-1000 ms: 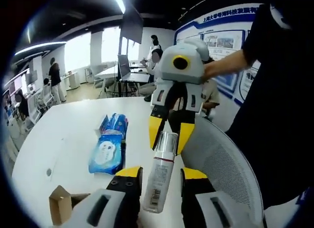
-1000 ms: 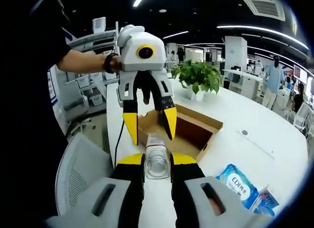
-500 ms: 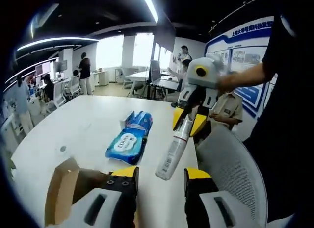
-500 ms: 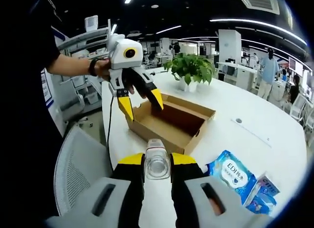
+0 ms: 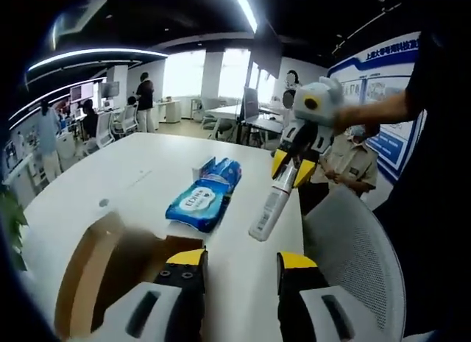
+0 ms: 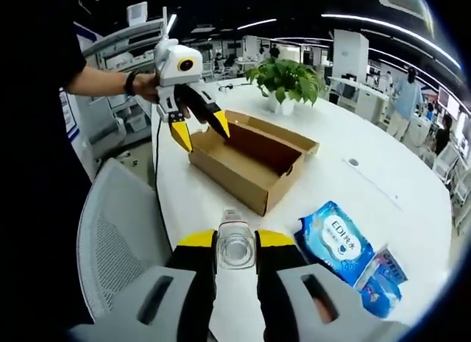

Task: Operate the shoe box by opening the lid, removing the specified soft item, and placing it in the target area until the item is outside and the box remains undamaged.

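Pointing bottle (image 5: 269,208) cap-first into right tool (image 5: 293,168), base downward.

Items on the white table (image 6: 383,187) — one open cardboard shoe box (image 6: 246,154), one clear plastic bottle (image 5: 268,208) with a white label, two blue wet-wipe packs — a larger one (image 6: 337,245) and a smaller one (image 6: 381,279) just beside it — and one potted green plant (image 6: 287,79). Seating: one grey mesh chair (image 6: 118,246) at the table's edge. Handheld tools: two yellow-tipped grippers, the left gripper (image 6: 199,130) and the right gripper (image 5: 291,169).
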{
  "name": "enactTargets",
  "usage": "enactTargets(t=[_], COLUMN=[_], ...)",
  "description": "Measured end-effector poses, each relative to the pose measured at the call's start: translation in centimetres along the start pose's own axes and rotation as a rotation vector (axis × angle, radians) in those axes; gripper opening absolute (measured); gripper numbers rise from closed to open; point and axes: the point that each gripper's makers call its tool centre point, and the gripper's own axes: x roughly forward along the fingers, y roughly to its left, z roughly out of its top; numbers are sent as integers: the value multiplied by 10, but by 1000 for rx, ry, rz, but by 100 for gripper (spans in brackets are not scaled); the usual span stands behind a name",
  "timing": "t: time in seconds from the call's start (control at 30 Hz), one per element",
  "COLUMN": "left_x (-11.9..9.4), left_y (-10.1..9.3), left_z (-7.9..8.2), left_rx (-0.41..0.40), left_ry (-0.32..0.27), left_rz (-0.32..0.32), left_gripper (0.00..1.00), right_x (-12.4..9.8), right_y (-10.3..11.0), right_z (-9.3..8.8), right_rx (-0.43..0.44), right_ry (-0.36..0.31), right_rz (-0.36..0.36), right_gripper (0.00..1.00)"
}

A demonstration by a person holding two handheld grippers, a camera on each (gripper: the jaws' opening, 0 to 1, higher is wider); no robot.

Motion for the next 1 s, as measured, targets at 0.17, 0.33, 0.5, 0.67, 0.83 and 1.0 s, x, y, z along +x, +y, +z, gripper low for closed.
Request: enactTargets(t=[0.17, 0.33, 0.5, 0.67, 0.83, 1.0], left_x=[-2, -7, -12, -17, -23, -31], left_y=[1, 3, 4, 6, 5, 4], left_z=[-11, -15, -20, -26, -36, -47], left_rx=[-21, -40, -68, -103, -143, -181], left_ry=[8, -1, -21, -36, -44, -47], left_rz=[23, 48, 75, 109, 139, 168], left_gripper=[39, 39, 40, 41, 43, 43], right_x=[-6, -9, -10, -11, -12, -12], right_y=[-5, -9, -18, -35, -56, -75], right_z=[-13, -20, -22, -21, -19, -11], right_rx=[-27, -53, -88, -112, -134, -164], right_ry=[68, 108, 145, 181, 211, 237], right_rz=[-6, 3, 15, 20, 26, 26], right_gripper=[17, 17, 17, 17, 17, 17])
